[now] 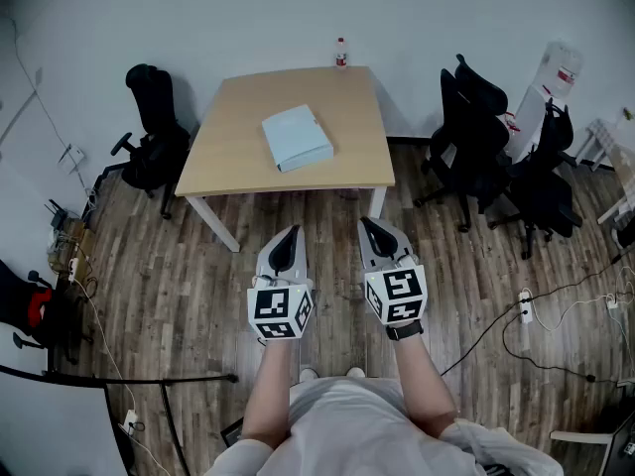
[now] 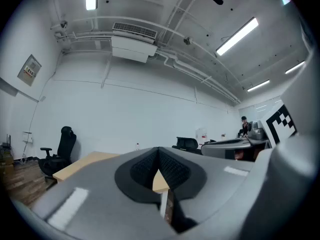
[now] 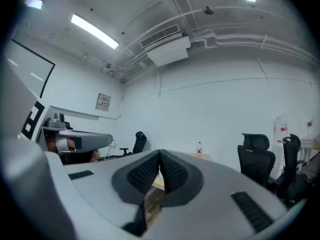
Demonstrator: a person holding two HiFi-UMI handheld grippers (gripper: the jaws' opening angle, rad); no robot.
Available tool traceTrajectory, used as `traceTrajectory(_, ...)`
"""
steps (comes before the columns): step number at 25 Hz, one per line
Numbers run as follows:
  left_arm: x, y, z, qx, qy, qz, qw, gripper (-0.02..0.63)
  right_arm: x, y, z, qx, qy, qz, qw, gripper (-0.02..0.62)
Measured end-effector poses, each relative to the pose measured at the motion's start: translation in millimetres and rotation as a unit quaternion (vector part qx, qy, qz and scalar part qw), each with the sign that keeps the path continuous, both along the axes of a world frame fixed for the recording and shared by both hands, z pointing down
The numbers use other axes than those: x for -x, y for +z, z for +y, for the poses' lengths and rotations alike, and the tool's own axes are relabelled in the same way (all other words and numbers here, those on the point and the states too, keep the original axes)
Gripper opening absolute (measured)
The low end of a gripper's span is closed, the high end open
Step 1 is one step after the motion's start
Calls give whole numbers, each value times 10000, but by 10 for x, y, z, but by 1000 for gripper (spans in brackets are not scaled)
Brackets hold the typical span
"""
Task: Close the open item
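Note:
A light blue flat item (image 1: 297, 137), like a folder or box, lies on the wooden table (image 1: 228, 137), which stands well ahead of me. My left gripper (image 1: 289, 236) and my right gripper (image 1: 376, 229) hang side by side over the floor, short of the table's near edge. Both are shut with nothing between the jaws. In the left gripper view the jaw tips (image 2: 159, 151) meet, with the table edge (image 2: 80, 163) behind them. The right gripper view shows its closed tips (image 3: 160, 155) and the table (image 3: 197, 157) far off.
A small bottle (image 1: 341, 54) stands at the table's far edge. One black office chair (image 1: 154, 137) is left of the table, and several (image 1: 496, 147) are at the right. Cables and a power strip (image 1: 525, 307) lie on the wood floor at right.

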State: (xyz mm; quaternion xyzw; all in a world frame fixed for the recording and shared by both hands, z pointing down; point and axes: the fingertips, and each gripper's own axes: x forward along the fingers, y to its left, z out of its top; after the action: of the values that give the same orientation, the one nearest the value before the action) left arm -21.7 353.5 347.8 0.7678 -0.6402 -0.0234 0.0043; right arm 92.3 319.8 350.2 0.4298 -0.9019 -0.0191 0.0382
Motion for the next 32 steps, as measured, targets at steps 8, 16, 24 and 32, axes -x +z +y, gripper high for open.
traceTrajectory(8,-314,30,-111,2,422,40,9991,9,-228,84,8,251,168,-147,9994,14)
traceTrajectory(16,-983,11,-192,-206,947,46,9953,9,-909,65,17,206,635,-91,9977,14)
traceTrajectory(24,-1236,255,-365,82,929,-173,9955,9,-1186,264,-29,300,627,-238,9973,14)
traceTrajectory(32,-1096,373,-915,201,764,-57,9969,10,-1051,380,-542,336,430,-293,9981,14)
